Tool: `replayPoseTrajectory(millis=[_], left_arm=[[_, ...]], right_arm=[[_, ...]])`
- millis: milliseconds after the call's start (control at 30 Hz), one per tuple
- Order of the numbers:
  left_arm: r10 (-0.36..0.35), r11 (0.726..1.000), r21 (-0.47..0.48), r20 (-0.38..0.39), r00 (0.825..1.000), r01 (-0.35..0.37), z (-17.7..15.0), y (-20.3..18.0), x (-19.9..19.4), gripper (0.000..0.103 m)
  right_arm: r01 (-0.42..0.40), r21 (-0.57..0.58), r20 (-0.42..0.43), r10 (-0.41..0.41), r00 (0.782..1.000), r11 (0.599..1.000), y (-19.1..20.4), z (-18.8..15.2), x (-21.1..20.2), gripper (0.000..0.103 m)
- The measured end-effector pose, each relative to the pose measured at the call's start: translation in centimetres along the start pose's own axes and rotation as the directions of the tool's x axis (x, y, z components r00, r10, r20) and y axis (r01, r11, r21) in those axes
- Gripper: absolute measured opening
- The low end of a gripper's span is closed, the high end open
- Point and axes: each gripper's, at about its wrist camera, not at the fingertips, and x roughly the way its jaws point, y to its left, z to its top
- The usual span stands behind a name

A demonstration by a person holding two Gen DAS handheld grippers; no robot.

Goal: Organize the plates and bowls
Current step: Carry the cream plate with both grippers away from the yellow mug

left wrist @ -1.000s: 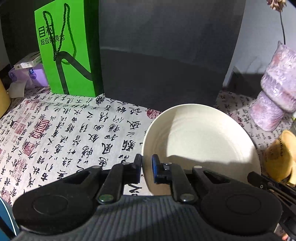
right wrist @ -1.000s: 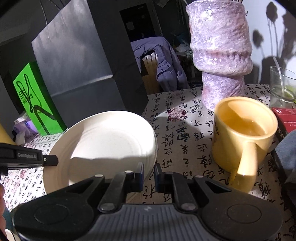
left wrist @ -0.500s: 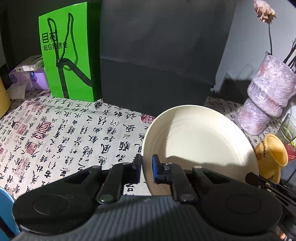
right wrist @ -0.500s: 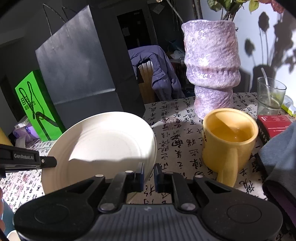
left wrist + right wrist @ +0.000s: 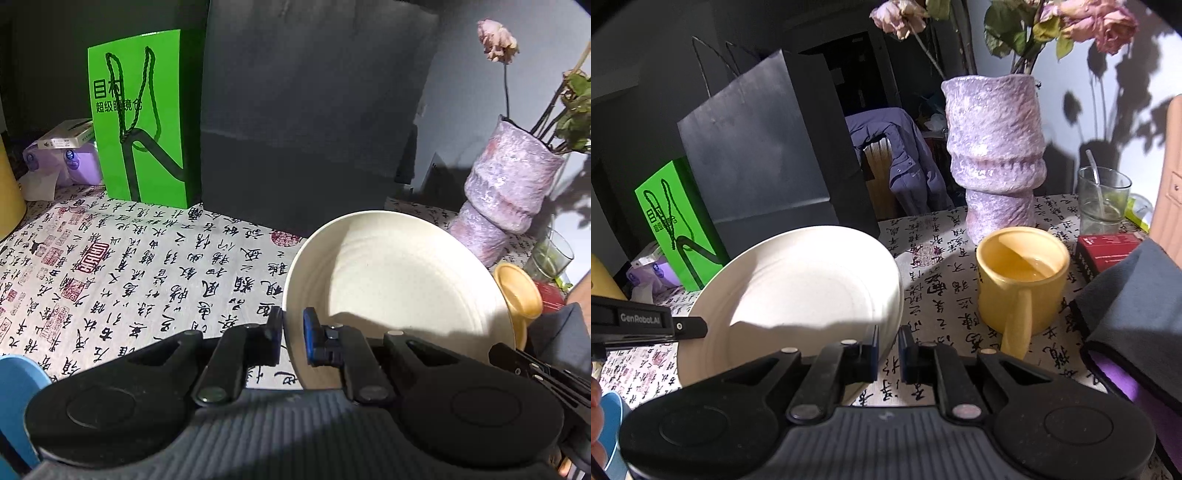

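Note:
A cream plate (image 5: 399, 288) hangs tilted above the calligraphy-print tablecloth (image 5: 129, 266), held by both grippers at opposite sides of its rim. My left gripper (image 5: 293, 334) is shut on the plate's left rim. My right gripper (image 5: 888, 349) is shut on the right rim of the same cream plate (image 5: 798, 291). Part of the other gripper shows at the edge of each wrist view. A blue dish (image 5: 16, 391) peeks in at the lower left.
A green paper bag (image 5: 142, 129) and a dark grey bag (image 5: 306, 122) stand at the back. A purple vase (image 5: 995, 155) with dried roses, a yellow mug (image 5: 1021, 277) of liquid, a glass (image 5: 1102, 201), a red box (image 5: 1108, 249) and a grey cloth (image 5: 1137, 306) crowd the right. A tissue box (image 5: 62, 155) sits far left.
Both grippers have risen with the plate between them, and the view has pulled back. The bags, vase and mug sit lower and smaller, and the rose heads have come into sight.

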Motion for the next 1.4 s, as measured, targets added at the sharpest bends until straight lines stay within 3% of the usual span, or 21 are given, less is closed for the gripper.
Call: replayPoseTrajectory(millis=[1400], left_arm=[[-0.112, 0.994, -0.003, 0.081, 0.990, 0.113, -5.0, 2.5, -11.9, 0.012]], right_arm=[[0.052, -0.036, 0.097, -0.048, 0.994, 0.998, 3.1, -4.3, -13.2, 0.011]])
